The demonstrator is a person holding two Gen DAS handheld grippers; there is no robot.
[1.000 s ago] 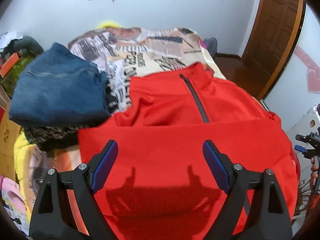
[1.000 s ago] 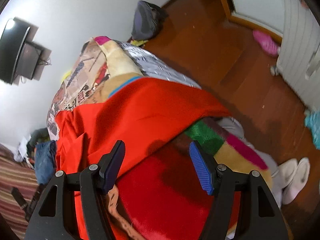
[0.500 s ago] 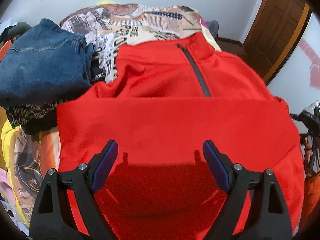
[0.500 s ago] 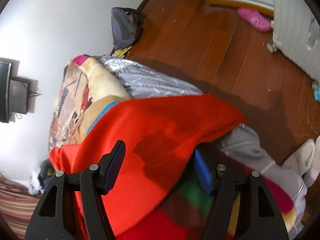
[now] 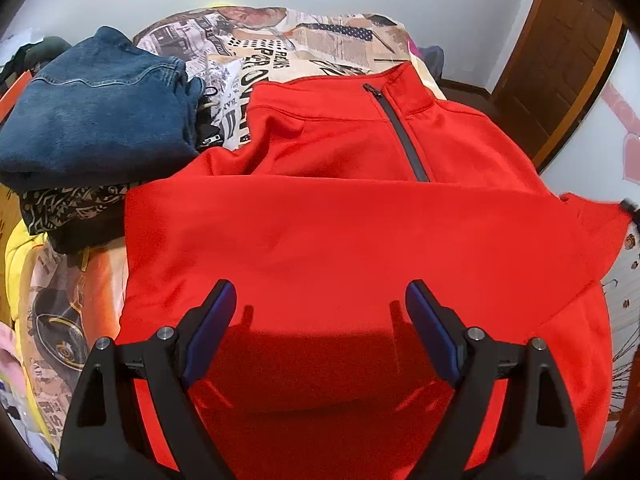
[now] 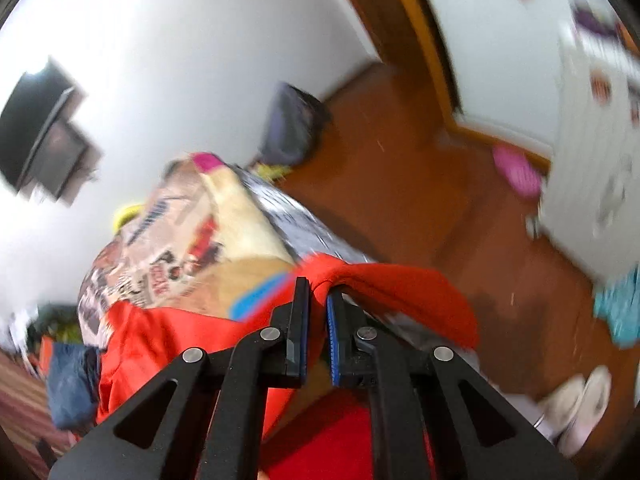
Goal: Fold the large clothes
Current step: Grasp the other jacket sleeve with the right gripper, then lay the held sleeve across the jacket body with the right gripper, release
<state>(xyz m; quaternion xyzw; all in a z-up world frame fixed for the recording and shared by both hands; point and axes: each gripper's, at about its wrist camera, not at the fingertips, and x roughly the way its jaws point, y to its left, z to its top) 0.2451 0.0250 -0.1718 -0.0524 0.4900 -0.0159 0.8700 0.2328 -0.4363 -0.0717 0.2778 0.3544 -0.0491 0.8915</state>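
A red zip-neck jacket (image 5: 340, 232) lies spread on the bed, its lower part folded up across the chest and its dark zipper (image 5: 404, 140) pointing away. My left gripper (image 5: 320, 300) hovers just above the folded red cloth, open, nothing between its blue pads. In the right wrist view the right gripper (image 6: 318, 292) is shut on a pinch of the red jacket (image 6: 400, 292) at its edge and holds it lifted over the side of the bed. That view is blurred.
A folded blue denim garment (image 5: 100, 112) sits on a dark patterned one (image 5: 72, 208) at the left of the bed. The newspaper-print bedspread (image 5: 288, 48) runs to the wall. Wooden floor (image 6: 400, 168), a dark bag (image 6: 292, 128), pink slipper (image 6: 516, 172) and white shoes (image 6: 576, 404) lie right.
The right gripper closed on the edge of the red jacket and rose with it. The left gripper sank closer to the folded red cloth, still open.
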